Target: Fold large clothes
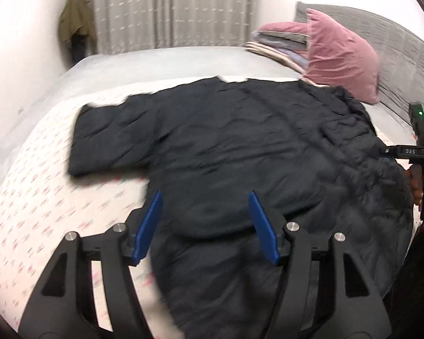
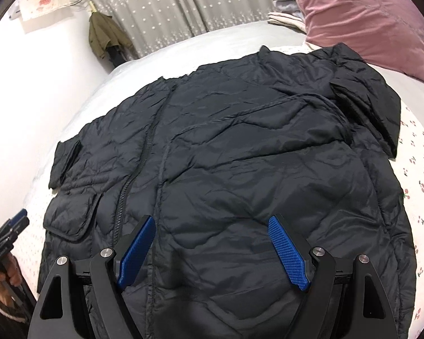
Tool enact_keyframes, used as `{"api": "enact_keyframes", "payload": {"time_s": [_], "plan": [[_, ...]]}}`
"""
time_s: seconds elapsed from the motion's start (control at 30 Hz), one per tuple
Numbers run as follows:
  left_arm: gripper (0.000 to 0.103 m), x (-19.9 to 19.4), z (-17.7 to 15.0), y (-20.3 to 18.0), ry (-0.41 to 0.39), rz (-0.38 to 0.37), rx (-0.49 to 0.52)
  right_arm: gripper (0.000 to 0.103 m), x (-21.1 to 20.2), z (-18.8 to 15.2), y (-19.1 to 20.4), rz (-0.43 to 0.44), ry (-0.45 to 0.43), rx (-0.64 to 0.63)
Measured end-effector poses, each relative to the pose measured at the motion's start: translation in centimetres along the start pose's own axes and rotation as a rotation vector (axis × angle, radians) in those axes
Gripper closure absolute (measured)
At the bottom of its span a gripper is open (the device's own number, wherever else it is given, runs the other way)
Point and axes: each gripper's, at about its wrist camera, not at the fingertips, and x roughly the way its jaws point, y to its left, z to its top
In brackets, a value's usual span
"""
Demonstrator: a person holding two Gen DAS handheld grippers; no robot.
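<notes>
Beside jacket [image 2: 240, 155], pink pillow [image 2: 361, 17], folded linens [image 1: 279, 46]

The bed [image 2: 206, 39] (grey sheet, cherry-print cover nearer) carries a dark jacket [image 2: 226, 155] spread flat, a pink pillow [image 2: 361, 14] and folded linens [image 1: 277, 45].

The left gripper [image 1: 205, 220] has a matte black frame of forked, cut-out arms carrying two flat blue fingers [image 1: 149, 227], with round silver screw heads at the pivots. The right gripper [image 2: 210, 250] matches it, its blue pads [image 2: 288, 254] stamped with a fine diamond grip. At 3 o'clock in the left view, black hardware shows a green light (lettering blurred). At 8 o'clock in the right view, the left hand [image 2: 10, 272] shows bare skin above a fleecy dark cuff.
</notes>
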Motion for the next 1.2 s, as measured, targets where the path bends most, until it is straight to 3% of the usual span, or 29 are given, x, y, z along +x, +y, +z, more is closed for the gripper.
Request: {"api": "enact_keyframes", "payload": {"time_s": [0.1, 0.17, 0.23, 0.3, 0.37, 0.53, 0.63, 0.7, 0.9, 1.03, 1.2], "plan": [[0.038, 3.1, 0.4, -3.1, 0.06, -0.033, 0.037, 0.019, 0.1, 0.1, -0.4, -0.016, -0.001, 0.006], [0.038, 5.7, -0.4, -5.2, 0.168, -0.047, 0.094, 0.02, 0.1, 0.3, -0.9, -0.039, -0.003, 0.002], [0.037, 8.0, -2.0, -7.2, 0.296, -0.001, 0.212, 0.02, 0.0, 0.5, -1.6, -0.07, -0.008, -0.008], [0.037, 7.9, -2.4, -8.1, 0.314, 0.017, 0.264, 0.019, -0.2, 0.5, -2.7, -0.107, -0.014, 0.002], [0.037, 7.4, -2.0, -8.3, 0.338, 0.002, 0.24, 0.02, -0.5, 0.4, -4.8, -0.151, 0.003, 0.038], [0.037, 5.4, -0.7, -8.8, 0.273, 0.031, 0.188, 0.02, -1.8, -0.5, -9.9, -0.181, 0.048, 0.154], [0.025, 4.4, 0.5, -9.9, 0.212, 0.03, 0.171, 0.02, -2.5, -1.3, -11.6, -0.095, 0.072, 0.206], [0.021, 4.3, 1.2, -11.1, 0.173, 0.008, 0.161, 0.02, -2.7, -1.6, -11.5, -0.095, 0.09, 0.198], [0.017, 7.0, 2.8, -14.7, 0.234, -0.085, 0.165, 0.019, -4.4, -2.2, -9.7, -0.162, 0.057, 0.09], [0.012, 9.0, 3.9, -17.0, 0.263, -0.111, 0.171, 0.019, -5.0, -2.0, -9.6, -0.116, 0.018, 0.085], [0.01, 11.4, 5.8, -18.3, 0.243, -0.142, 0.125, 0.019, -5.1, -1.8, -9.6, -0.084, 0.009, 0.086]]}}
